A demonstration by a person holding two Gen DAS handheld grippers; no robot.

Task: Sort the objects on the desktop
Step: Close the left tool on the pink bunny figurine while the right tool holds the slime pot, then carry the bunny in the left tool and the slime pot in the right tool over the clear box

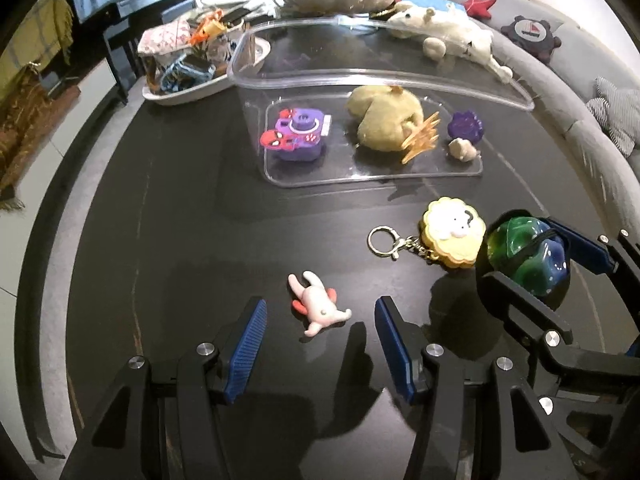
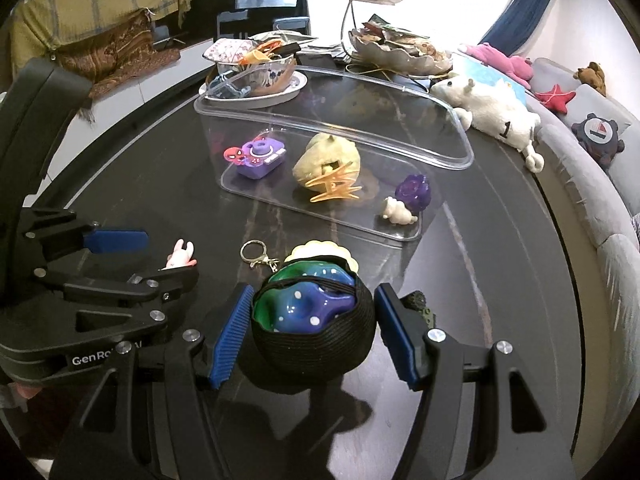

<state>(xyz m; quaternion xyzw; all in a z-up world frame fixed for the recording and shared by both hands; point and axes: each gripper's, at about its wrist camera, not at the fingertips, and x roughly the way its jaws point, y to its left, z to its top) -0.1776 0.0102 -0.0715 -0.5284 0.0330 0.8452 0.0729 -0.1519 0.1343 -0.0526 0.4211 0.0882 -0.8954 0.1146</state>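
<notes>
A clear plastic bin (image 1: 500,90) (image 2: 460,152) on the dark round table holds a purple toy camera (image 1: 296,136) (image 2: 260,158), a yellow plush (image 1: 384,120) (image 2: 328,156), an orange hair claw (image 1: 422,136), a purple flower piece (image 1: 466,124) and a small cream figure (image 1: 462,148). My left gripper (image 1: 320,312) is open around a pink bunny toy (image 1: 320,306) (image 2: 182,256) on the table. My right gripper (image 2: 312,308) (image 1: 524,248) is open, its pads on either side of a black woven pouch with a blue-green toy (image 2: 308,312) (image 1: 524,252). A cookie keychain (image 1: 450,232) lies between them.
A white plush animal (image 1: 444,32) (image 2: 492,116) lies at the table's far right edge. A tray of clutter (image 1: 188,68) (image 2: 256,76) and a leaf-shaped metal dish (image 2: 400,52) stand behind the bin. A grey sofa (image 1: 580,92) curves along the right.
</notes>
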